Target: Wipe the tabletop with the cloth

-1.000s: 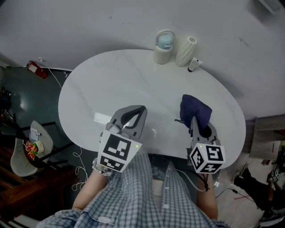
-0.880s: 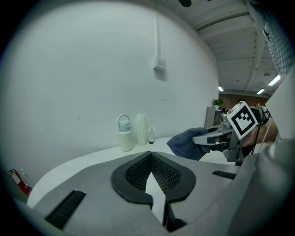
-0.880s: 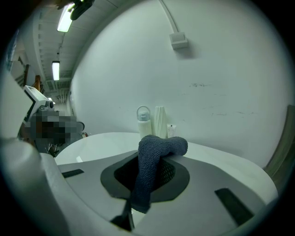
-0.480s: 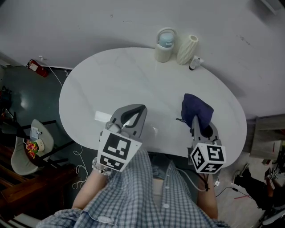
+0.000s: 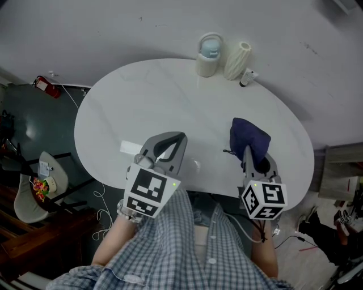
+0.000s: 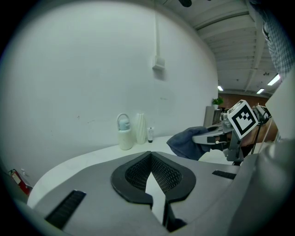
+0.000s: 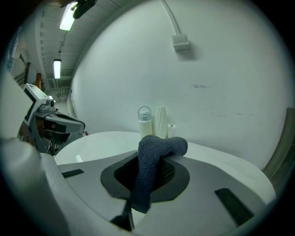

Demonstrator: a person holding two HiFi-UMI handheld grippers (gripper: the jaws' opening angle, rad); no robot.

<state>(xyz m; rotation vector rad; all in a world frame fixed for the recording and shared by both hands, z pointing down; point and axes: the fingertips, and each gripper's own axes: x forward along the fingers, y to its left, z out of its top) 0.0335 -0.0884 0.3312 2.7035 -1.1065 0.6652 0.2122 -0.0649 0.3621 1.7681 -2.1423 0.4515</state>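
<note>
Looks like lab or office workspace, not home. Strip lights [image 7: 69, 14] on bare panelled ceiling. Plain white wall with surface conduit running down to box [image 6: 159, 63]. Red fire extinguisher [image 5: 43, 86] on dark floor [image 5: 34, 130] by wall, and loose cables [image 5: 102, 212] trailing beside white oval counter [image 5: 142, 107]. Bottle [image 5: 209, 55] and ribbed vase [image 5: 237, 60] sit at counter's far edge. Potted plant [image 6: 215, 101] way back in open room.

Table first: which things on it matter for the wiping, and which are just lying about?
In the job: tabletop, dark blue cloth, right gripper shut on it.
Lying about: white bottle, ribbed vase, small tube, white slip.
</note>
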